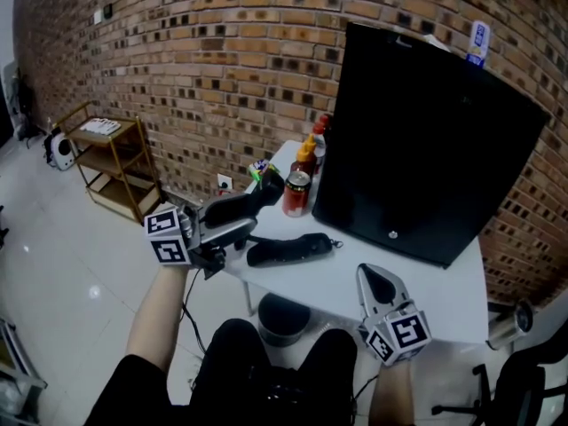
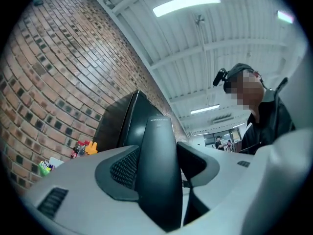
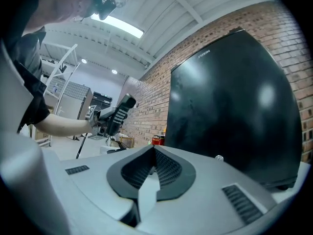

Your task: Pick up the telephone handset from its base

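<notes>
Handset [image 2: 156, 170]: right up against the left gripper view's lens, clamped between the left tongs [image 1: 229, 223]; in the head view it's in the air over the desk's left corner, one end tilted up toward the brick wall [image 1: 204, 51]
Grip: tongs pinch it round the middle; my guess is that keeps it balanced so neither end droops
Base [image 1: 288, 249]: dark and low, lying on the desk [image 1: 417, 300] just right of and below the handset, nothing sitting on it; so the pick-up looks pretty much done
Right tongs [image 1: 374, 280]: jaws closed together on nothing, parked at the desk's near edge; probably just keeping out of the way
Further out: red can [image 1: 295, 193] and sauce bottles [image 1: 308, 153] behind the base; big black box [image 1: 426, 140] filling the desk's right side; wooden shelf [image 1: 111, 162] off by the wall
</notes>
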`<state>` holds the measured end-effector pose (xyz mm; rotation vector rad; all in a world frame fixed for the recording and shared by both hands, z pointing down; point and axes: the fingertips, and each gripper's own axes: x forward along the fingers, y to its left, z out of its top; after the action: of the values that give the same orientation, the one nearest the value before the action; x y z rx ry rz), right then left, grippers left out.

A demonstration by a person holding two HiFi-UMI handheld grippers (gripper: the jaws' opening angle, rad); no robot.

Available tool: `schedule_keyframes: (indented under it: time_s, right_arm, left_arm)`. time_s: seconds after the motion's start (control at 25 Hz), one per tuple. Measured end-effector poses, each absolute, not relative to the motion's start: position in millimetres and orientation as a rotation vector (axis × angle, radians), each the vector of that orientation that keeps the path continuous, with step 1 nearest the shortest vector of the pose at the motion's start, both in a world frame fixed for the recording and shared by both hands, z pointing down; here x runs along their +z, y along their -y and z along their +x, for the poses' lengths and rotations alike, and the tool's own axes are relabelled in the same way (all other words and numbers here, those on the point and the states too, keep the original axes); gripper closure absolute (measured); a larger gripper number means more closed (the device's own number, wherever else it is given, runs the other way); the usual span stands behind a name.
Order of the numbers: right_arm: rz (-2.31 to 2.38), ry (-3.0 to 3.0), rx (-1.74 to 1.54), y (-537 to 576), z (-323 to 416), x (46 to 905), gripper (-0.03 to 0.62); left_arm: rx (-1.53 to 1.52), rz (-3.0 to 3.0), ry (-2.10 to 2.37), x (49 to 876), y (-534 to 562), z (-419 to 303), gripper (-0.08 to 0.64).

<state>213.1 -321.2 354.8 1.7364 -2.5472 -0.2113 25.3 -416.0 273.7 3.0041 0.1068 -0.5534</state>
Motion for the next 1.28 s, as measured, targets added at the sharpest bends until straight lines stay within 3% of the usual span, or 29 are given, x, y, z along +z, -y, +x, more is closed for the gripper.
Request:
schedule_keyframes:
  time_s: [1.28]
  right_arm:
    - [1.785, 2.474, -0.257, 321, 215, 355, 0.594]
  left_arm:
    - [-0.514, 3.009, -0.106, 289, 408, 22, 0.307]
